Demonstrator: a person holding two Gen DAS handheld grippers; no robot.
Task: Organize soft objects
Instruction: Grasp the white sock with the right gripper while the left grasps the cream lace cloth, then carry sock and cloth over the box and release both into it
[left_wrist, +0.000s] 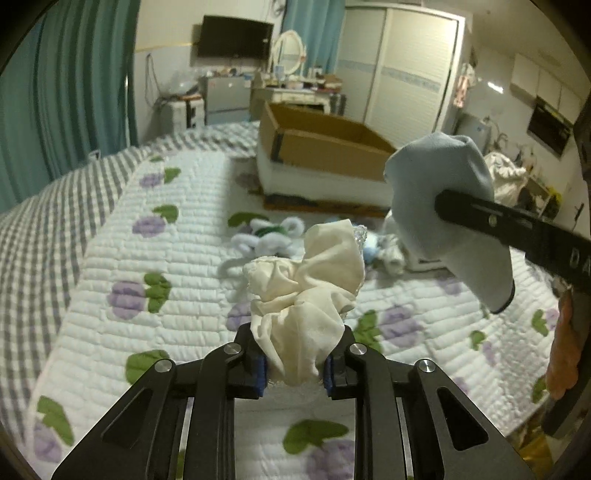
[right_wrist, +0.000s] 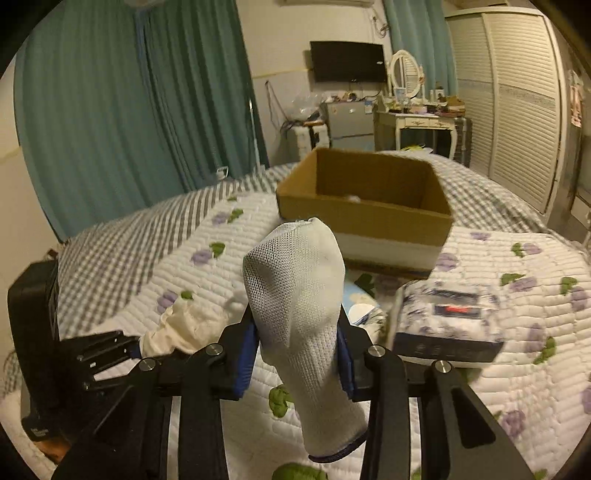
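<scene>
L gripper (left_wrist: 293, 373) pinches cream cloth (left_wrist: 310, 291) btwn fingers; R gripper (right_wrist: 297, 354) clamps sock (right_wrist: 299, 314).

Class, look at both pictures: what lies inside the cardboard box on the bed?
The cardboard box shows brown inner walls and one small pale scrap. Its near wall hides the floor, so further contents cannot be seen.

Quilted floral bed (left_wrist: 110, 236), open cardboard box (right_wrist: 364, 221), tissue pack (right_wrist: 448, 319), pile of small soft items (left_wrist: 273, 236)
</scene>
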